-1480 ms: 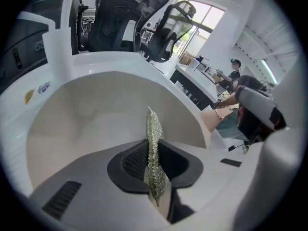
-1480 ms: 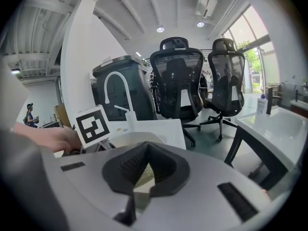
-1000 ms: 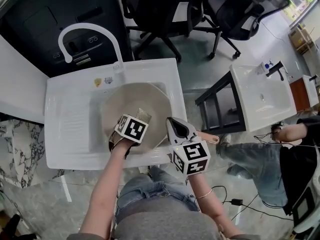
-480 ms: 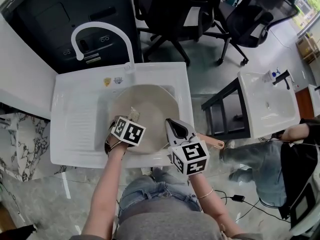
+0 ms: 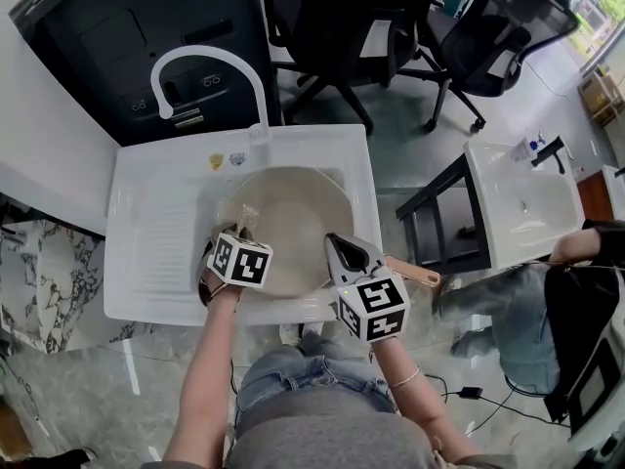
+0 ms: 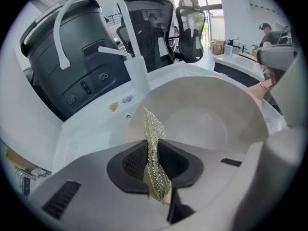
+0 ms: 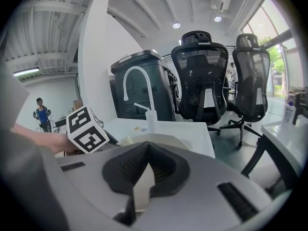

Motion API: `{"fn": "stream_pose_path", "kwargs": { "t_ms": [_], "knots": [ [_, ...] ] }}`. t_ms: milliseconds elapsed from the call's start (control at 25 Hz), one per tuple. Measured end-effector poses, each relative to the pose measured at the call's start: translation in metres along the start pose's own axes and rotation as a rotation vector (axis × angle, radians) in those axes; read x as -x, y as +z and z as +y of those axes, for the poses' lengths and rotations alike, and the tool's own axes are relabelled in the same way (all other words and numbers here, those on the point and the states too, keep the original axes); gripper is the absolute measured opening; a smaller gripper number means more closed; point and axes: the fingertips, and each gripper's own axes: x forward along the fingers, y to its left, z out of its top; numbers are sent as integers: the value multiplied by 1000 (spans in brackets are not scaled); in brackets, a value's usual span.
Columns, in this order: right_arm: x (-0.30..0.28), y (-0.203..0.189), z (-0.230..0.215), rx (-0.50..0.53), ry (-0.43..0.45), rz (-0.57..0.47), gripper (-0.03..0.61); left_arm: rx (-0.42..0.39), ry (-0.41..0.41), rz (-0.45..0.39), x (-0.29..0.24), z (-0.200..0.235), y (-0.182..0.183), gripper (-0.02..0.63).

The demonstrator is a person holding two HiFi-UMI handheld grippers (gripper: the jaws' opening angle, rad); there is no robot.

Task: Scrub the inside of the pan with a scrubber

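Observation:
A wide beige pan lies in the white sink. My left gripper is over the pan's near left side, shut on a thin metallic mesh scrubber. In the left gripper view the scrubber stands on edge between the dark pads, with the pan's inside beyond it. My right gripper sits at the pan's near right rim, by the tan handle. In the right gripper view its jaws are shut on a pale strip, the pan's handle.
A white curved faucet arches over the sink's back edge. A dark bin stands behind it. Black office chairs are at the back right. A second white basin on a black frame is to the right.
My left gripper has drawn the scrubber leftward across the pan, from near its middle to its left side. The right gripper has stayed at the rim.

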Motion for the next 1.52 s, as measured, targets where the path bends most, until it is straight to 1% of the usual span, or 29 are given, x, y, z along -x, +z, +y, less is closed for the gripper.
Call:
{"fn": "stream_pose_path", "kwargs": {
  "t_ms": [120, 240, 320, 400, 520, 600, 680, 800, 1040, 1240, 1360, 1520],
  "knots": [
    [4, 2, 6, 8, 2, -6, 11, 39, 54, -81, 15, 16, 3, 69],
    [10, 3, 9, 13, 1, -15, 11, 90, 105, -188, 33, 29, 9, 69],
    [15, 2, 9, 12, -8, -21, 11, 144, 106, -258, 43, 30, 12, 69],
    [20, 1, 8, 10, -20, -27, 11, 225, 65, -313, 52, 25, 13, 69],
    [28, 0, 8, 7, -40, -37, 11, 342, -43, -351, 62, 2, 16, 69],
    [34, -1, 7, 5, -55, -44, 11, 390, -126, -355, 65, -20, 20, 69],
    [39, -3, 6, 3, -71, -50, 11, 416, -207, -348, 66, -47, 26, 69],
    [48, -5, 4, -6, -98, -54, 11, 423, -295, -335, 71, -84, 37, 69],
    [68, -17, -3, -33, -162, -54, 11, 402, -389, -313, 77, -138, 53, 69],
    [79, -27, -9, -57, -199, -42, 11, 329, -388, -306, 80, -154, 51, 69],
    [79, -30, -6, -62, -200, -38, 11, 313, -391, -293, 81, -157, 38, 69],
    [71, -28, 3, -52, -176, -31, 11, 298, -382, -271, 83, -150, 22, 69]
  ]
}}
